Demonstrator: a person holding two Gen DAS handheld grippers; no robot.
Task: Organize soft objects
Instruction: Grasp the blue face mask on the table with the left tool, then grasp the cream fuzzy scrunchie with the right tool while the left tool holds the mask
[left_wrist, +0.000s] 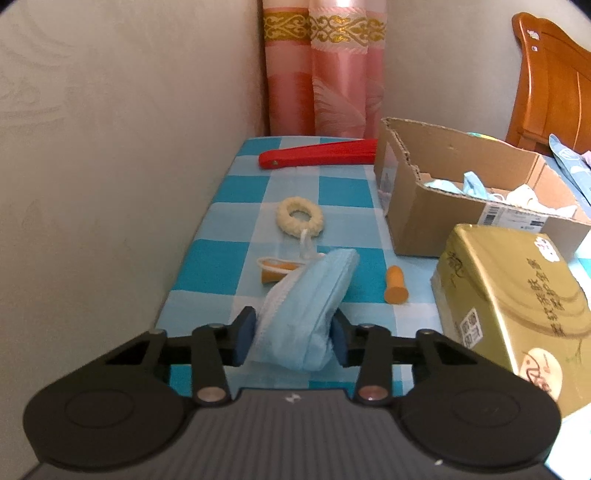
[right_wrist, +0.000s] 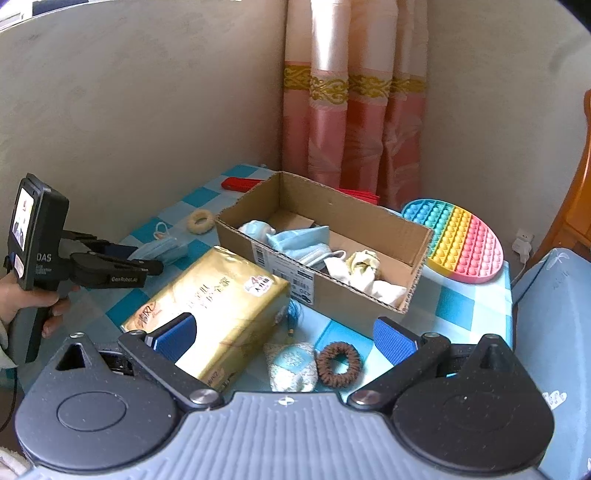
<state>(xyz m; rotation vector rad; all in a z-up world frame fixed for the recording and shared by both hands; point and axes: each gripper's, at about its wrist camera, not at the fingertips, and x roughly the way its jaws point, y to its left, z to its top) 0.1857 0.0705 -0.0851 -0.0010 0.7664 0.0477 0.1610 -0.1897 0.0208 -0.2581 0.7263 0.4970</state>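
A light blue face mask (left_wrist: 306, 306) stands crumpled on the blue checked tablecloth (left_wrist: 236, 192), and my left gripper (left_wrist: 291, 336) is shut on it, a blue pad pressing each side. The right wrist view shows that gripper (right_wrist: 147, 258) from the side at the mask (right_wrist: 162, 249), held by a hand (right_wrist: 22, 299). My right gripper (right_wrist: 286, 328) hangs open over a brown scrunchie (right_wrist: 339, 363) and a patterned pouch (right_wrist: 291, 365), holding nothing. A cardboard box (right_wrist: 351, 295) behind them holds masks and pale cloth. A cream fluffy ring (left_wrist: 300, 216) lies beyond the held mask.
A gold tissue pack (right_wrist: 214, 306) lies in front of the box, close to my right gripper's left finger. Two orange pieces (left_wrist: 396, 286) and a red folded fan (left_wrist: 317, 155) lie on the cloth. A rainbow bubble mat (right_wrist: 458, 240) sits behind the box. A wall runs along the left.
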